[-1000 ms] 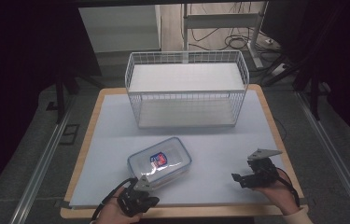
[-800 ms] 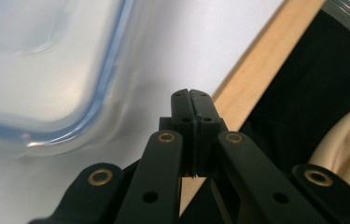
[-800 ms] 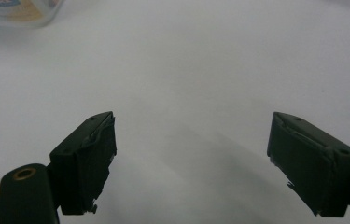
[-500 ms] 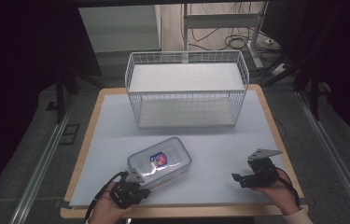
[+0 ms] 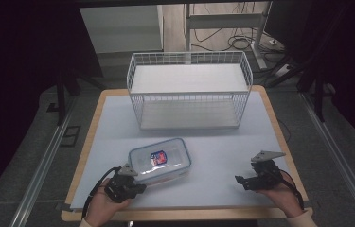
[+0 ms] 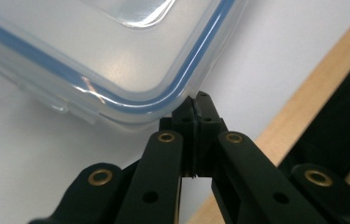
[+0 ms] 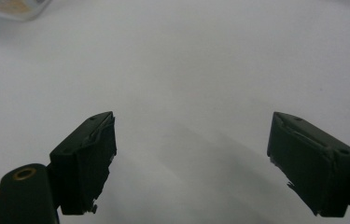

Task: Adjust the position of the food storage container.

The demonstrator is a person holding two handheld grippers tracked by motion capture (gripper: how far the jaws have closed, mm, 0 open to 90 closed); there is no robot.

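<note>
A clear plastic container [image 5: 160, 160] with a blue-rimmed lid and a small label lies flat on the white mat, near the front left. My left gripper [image 5: 140, 186] is at its near left corner, low over the mat. In the left gripper view the jaws are shut with nothing between them, and the left gripper [image 6: 195, 100] has its tips right at the rounded corner of the container [image 6: 116, 56]; whether they touch it I cannot tell. My right gripper [image 5: 239, 180] rests at the front right, well apart from the container. In its own view the right gripper [image 7: 191, 154] stands open over bare mat.
A white wire basket [image 5: 189, 94] stands at the back of the table, its open side facing me. The white mat [image 5: 222, 146] covers a wooden tabletop whose edge [image 6: 303, 112] runs close to my left gripper. Dark floor and metal rails surround the table.
My left gripper has slid to the left along the container's near side and now sits at its corner. The container and my right gripper have stayed put.
</note>
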